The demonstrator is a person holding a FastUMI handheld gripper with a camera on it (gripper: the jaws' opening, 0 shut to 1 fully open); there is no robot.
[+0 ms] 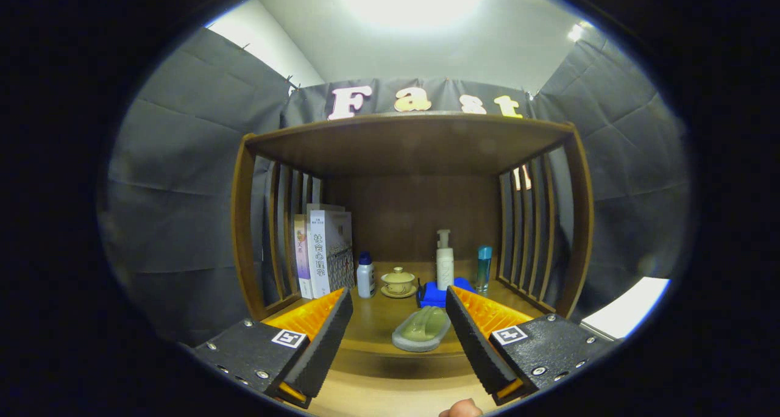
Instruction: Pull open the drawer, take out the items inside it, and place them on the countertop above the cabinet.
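Green oval dish point(421, 328) flat on countertop point(378, 319)

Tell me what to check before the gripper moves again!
1. Fingers apart: ok, the gripper is open, holding nothing.
2. Green dish on the countertop: ok, it lies between the fingertips.
3. Room beside it: ok, bare wood left of the dish.
4. Blue item close behind: cannot tell if touching.
5. Drawer open: cannot tell.

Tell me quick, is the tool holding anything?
Tool: open, holding nothing; its fingers are spread on either side of the green dish on the countertop.
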